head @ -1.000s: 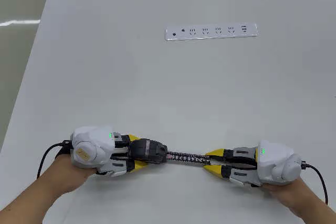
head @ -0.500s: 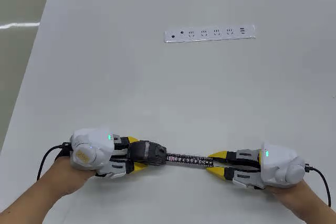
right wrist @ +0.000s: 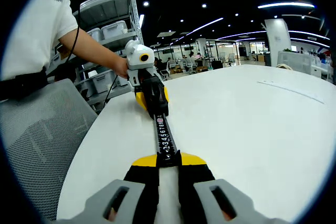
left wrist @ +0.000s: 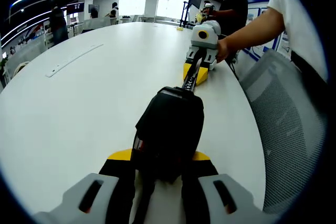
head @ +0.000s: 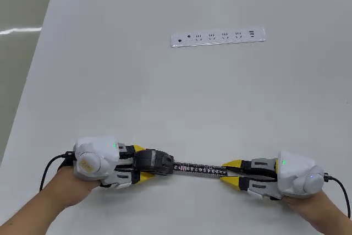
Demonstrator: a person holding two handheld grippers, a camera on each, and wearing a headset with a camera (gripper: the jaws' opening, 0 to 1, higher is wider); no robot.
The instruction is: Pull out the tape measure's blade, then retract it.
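The dark grey tape measure case (head: 155, 162) lies low over the white table (head: 181, 97), and my left gripper (head: 144, 162) is shut on it. In the left gripper view the case (left wrist: 170, 129) bulks between the yellow-tipped jaws. A short length of dark blade (head: 200, 168) with white numerals runs rightward from the case to my right gripper (head: 230, 173), which is shut on the blade's end. In the right gripper view the blade (right wrist: 164, 135) stretches from my right gripper (right wrist: 168, 162) back to the case (right wrist: 153, 94).
A white power strip (head: 218, 37) lies flat on the far part of the table. The table's near edge runs just below both hands. A grey mesh chair back (left wrist: 291, 124) stands beside the table on the person's side. People stand at the room's far end (left wrist: 58, 22).
The right gripper has drawn slightly further right, and a little more blade shows between the two grippers. The left gripper and case have stayed about where they were.
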